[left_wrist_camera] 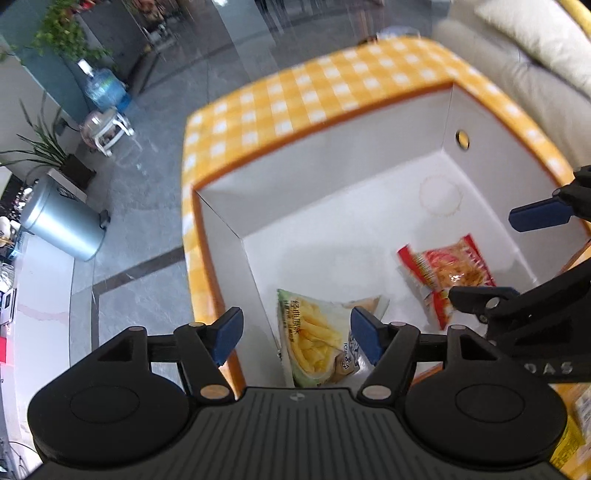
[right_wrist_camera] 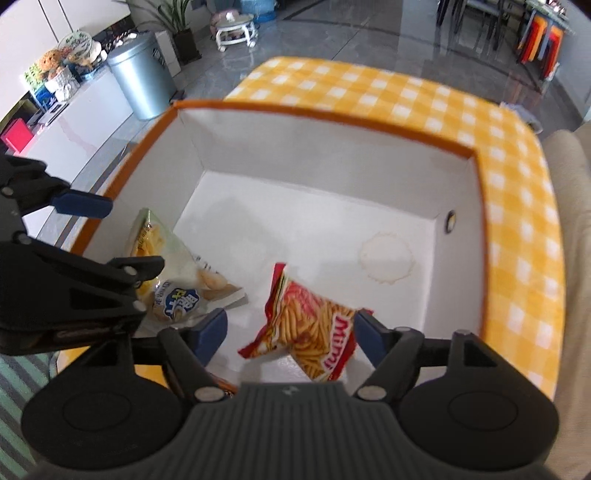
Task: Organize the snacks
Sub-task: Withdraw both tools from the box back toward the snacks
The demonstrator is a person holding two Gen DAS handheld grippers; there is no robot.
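A white box with an orange rim [left_wrist_camera: 332, 173] [right_wrist_camera: 332, 122] sits on a yellow checked table. Inside lie a green-and-white fries snack bag [left_wrist_camera: 317, 336] [right_wrist_camera: 173, 273] near the left wall and a red Mimi snack bag [left_wrist_camera: 447, 273] [right_wrist_camera: 314, 325]. My left gripper [left_wrist_camera: 295, 336] is open above the green bag, holding nothing. My right gripper [right_wrist_camera: 290, 336] is open above the red bag, holding nothing. Each gripper shows in the other's view: the right one [left_wrist_camera: 524, 251], the left one [right_wrist_camera: 88, 236].
The yellow checked tablecloth [left_wrist_camera: 295, 96] [right_wrist_camera: 517, 229] surrounds the box. A silver bin [left_wrist_camera: 62, 221] [right_wrist_camera: 140, 81], a water jug [left_wrist_camera: 105, 88], plants and a small white stool [right_wrist_camera: 236, 33] stand on the grey floor. A beige sofa [left_wrist_camera: 517, 55] is at the right.
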